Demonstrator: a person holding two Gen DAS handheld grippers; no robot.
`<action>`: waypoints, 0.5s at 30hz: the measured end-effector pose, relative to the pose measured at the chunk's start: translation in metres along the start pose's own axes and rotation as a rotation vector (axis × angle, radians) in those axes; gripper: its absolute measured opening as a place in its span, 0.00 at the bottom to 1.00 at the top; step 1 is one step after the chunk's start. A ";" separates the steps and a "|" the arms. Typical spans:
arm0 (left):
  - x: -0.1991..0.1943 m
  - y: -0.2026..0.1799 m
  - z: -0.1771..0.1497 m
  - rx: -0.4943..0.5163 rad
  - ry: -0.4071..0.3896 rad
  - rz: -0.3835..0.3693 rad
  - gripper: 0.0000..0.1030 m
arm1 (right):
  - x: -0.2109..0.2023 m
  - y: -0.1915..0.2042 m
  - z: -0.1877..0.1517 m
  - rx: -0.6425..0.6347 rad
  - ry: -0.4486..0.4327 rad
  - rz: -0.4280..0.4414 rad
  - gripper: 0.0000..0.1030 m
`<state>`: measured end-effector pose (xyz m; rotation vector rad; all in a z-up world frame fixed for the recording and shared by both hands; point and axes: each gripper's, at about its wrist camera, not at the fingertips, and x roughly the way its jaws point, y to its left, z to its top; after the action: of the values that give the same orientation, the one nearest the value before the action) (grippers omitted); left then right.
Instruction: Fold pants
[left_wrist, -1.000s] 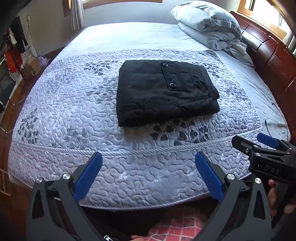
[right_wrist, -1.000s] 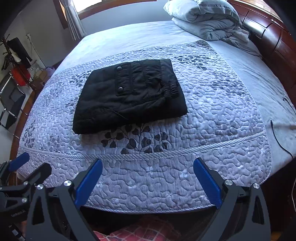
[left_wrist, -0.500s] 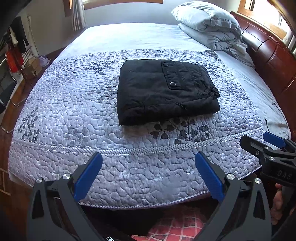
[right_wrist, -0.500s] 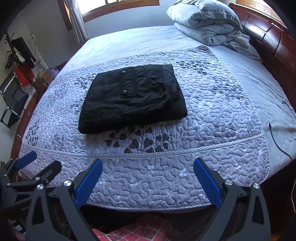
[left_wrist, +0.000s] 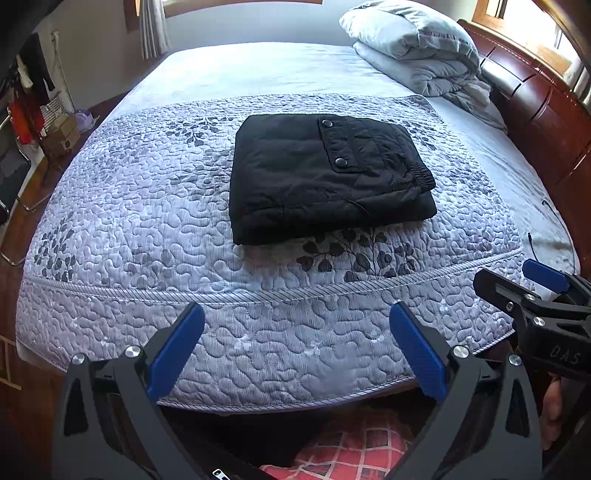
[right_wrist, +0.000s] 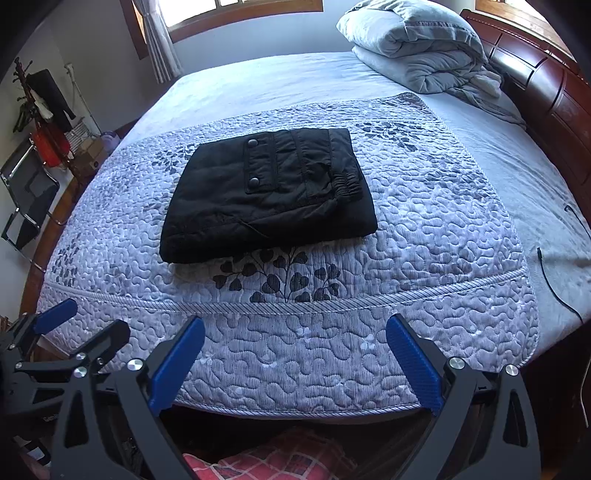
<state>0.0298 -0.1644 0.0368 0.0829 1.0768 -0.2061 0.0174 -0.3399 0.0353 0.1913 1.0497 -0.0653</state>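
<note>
Black pants (left_wrist: 325, 177) lie folded into a flat rectangle on the quilted grey bedspread (left_wrist: 184, 280), pocket snaps facing up; they also show in the right wrist view (right_wrist: 269, 195). My left gripper (left_wrist: 297, 347) is open and empty, held off the near edge of the bed. My right gripper (right_wrist: 295, 362) is open and empty beside it, also short of the pants. The right gripper shows at the right edge of the left wrist view (left_wrist: 535, 295); the left gripper shows at the lower left of the right wrist view (right_wrist: 66, 339).
A folded grey duvet (left_wrist: 417, 51) lies at the bed's far right by the dark wooden headboard (left_wrist: 546, 122). A black cable (right_wrist: 554, 273) runs over the bed's right side. A chair (right_wrist: 26, 199) and clothes rack (right_wrist: 40, 107) stand left of the bed.
Both grippers have drawn slightly back and tilted, the right one more, so the bed sits a little lower in view. The pants have not moved.
</note>
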 end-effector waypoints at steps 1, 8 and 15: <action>0.000 0.000 0.000 0.000 -0.001 0.000 0.97 | 0.000 0.000 0.000 -0.001 0.001 -0.001 0.96; -0.001 0.001 0.001 0.002 -0.006 0.002 0.97 | 0.002 0.002 -0.001 -0.004 0.006 -0.003 0.96; -0.002 -0.001 0.002 0.009 -0.018 0.004 0.97 | 0.005 0.003 -0.002 -0.010 0.020 -0.006 0.96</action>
<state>0.0305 -0.1653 0.0393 0.0911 1.0578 -0.2079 0.0192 -0.3362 0.0302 0.1796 1.0702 -0.0635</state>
